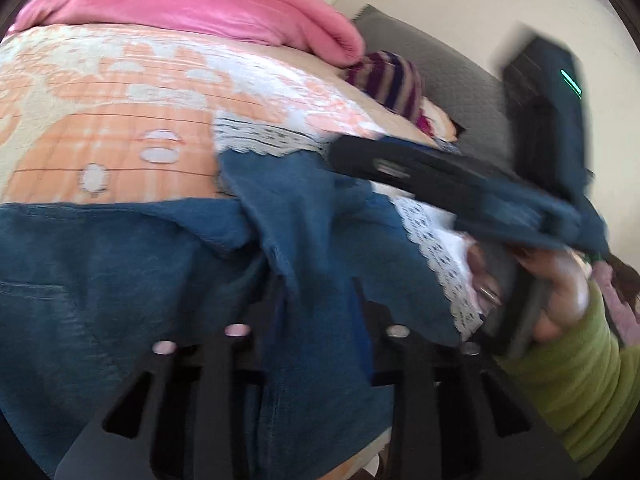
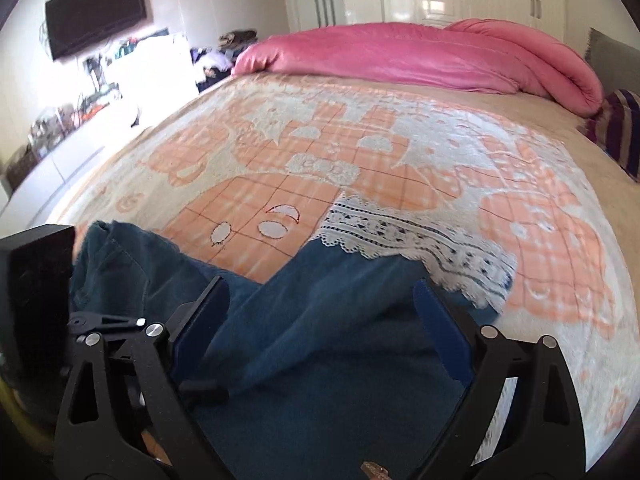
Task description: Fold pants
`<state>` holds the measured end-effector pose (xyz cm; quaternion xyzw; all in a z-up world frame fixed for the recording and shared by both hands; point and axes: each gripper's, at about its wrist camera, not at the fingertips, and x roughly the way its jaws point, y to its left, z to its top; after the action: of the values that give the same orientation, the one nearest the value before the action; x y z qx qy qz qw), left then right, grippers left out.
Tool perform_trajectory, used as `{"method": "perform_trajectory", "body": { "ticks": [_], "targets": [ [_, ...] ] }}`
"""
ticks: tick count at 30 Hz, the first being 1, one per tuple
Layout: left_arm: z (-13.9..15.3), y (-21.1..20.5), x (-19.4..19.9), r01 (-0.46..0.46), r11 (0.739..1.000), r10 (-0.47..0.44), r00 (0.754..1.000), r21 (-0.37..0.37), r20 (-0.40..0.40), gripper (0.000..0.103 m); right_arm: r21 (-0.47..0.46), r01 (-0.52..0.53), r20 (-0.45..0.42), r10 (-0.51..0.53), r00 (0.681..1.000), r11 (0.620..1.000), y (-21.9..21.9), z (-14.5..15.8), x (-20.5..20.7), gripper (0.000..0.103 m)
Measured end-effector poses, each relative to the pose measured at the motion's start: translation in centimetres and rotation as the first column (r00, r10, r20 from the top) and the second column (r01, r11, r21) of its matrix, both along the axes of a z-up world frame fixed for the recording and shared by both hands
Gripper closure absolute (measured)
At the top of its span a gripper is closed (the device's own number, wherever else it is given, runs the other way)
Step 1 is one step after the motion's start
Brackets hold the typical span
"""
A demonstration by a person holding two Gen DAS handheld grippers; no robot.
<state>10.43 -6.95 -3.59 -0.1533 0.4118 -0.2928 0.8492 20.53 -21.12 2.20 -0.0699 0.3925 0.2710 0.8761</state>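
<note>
Blue denim pants [image 1: 100, 280] lie at the near edge of the bed, on a white lace cloth [image 1: 432, 240]. My left gripper [image 1: 316, 292] is shut on a raised fold of the pants, the denim bunched between its fingers. My right gripper [image 2: 320, 308] is open, its blue pads [image 2: 436, 320] spread either side of a pants leg [image 2: 320, 300] that lies between them, not pinched. In the left wrist view the right gripper [image 1: 460, 184] is at the right, over the lace cloth, with denim draped against it.
An orange and cream patterned blanket [image 2: 360, 140] covers the bed. A rolled pink duvet [image 2: 420, 56] lies along the far side. A striped pillow [image 2: 616, 128] and a grey headboard [image 1: 440, 64] are at the right. A wall TV [image 2: 96, 12] and a cluttered counter are at the left.
</note>
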Motion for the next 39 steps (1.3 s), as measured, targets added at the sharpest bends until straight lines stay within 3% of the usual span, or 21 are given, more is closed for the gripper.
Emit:
{"method": "perform_trajectory", "body": {
  "ticks": [4, 10, 11, 14, 15, 17, 22, 25, 32, 36, 39],
  "targets": [
    [-0.9, -0.6, -0.4, 0.046, 0.998, -0.046, 0.999, -0.039, -0.012, 0.089, -0.046, -0.030, -0.050, 0.028, 0.998, 0.998, 3.1, -1.1, 2.6, 0.016],
    [-1.4, -1.1, -0.6, 0.058, 0.998, -0.058, 0.998, 0.000, -0.010, 0.089, -0.264, -0.042, -0.010, 0.041, 0.999, 0.964, 8.2, -3.8, 5.7, 0.017],
    [-1.4, -1.1, -0.7, 0.059, 0.998, -0.059, 0.998, 0.001, -0.007, 0.089, -0.281, -0.034, -0.022, 0.029, 0.999, 0.959, 8.4, -4.4, 6.3, 0.025],
    [-1.1, -1.3, -0.9, 0.057, 0.998, -0.057, 0.998, 0.019, 0.001, 0.089, -0.307, -0.023, -0.071, 0.001, 0.998, 0.952, 8.4, -6.2, 8.4, 0.067],
    [-1.1, -1.2, -0.9, 0.054, 0.998, -0.054, 0.999, 0.031, 0.006, 0.089, -0.298, -0.018, -0.070, -0.003, 0.998, 0.954, 8.1, -6.3, 8.7, 0.081],
    [-1.0, -1.0, -1.1, 0.042, 0.998, -0.043, 0.999, 0.055, 0.015, 0.089, -0.255, 0.003, -0.059, -0.019, 0.998, 0.967, 6.6, -5.5, 8.8, 0.097],
    [-1.0, -0.7, -1.1, 0.025, 0.998, -0.026, 0.999, 0.066, 0.018, 0.088, -0.072, 0.084, -0.023, -0.086, 0.996, 0.994, 0.9, -1.9, 7.1, 0.099],
    [-0.9, -0.3, -1.3, 0.008, 0.995, -0.012, 0.999, 0.103, 0.038, 0.088, 0.057, 0.136, -0.033, -0.134, 0.990, 0.989, -3.5, -0.1, 5.3, 0.099],
    [0.0, 0.5, -1.9, -0.011, 0.982, -0.007, 0.995, 0.188, 0.095, 0.097, 0.239, 0.267, -0.072, -0.257, 0.964, 0.934, -13.0, 1.5, -1.6, 0.099],
    [1.2, 0.7, -3.1, 0.027, 0.978, -0.057, 0.988, 0.207, 0.141, 0.097, 0.302, 0.334, -0.134, -0.308, 0.942, 0.893, -16.8, 0.6, -6.8, 0.099],
    [2.5, -0.1, -4.3, 0.056, 0.962, -0.110, 0.976, 0.268, 0.190, 0.097, 0.323, 0.370, -0.202, -0.319, 0.926, 0.871, -18.6, -1.1, -10.7, 0.099]
  ]
}}
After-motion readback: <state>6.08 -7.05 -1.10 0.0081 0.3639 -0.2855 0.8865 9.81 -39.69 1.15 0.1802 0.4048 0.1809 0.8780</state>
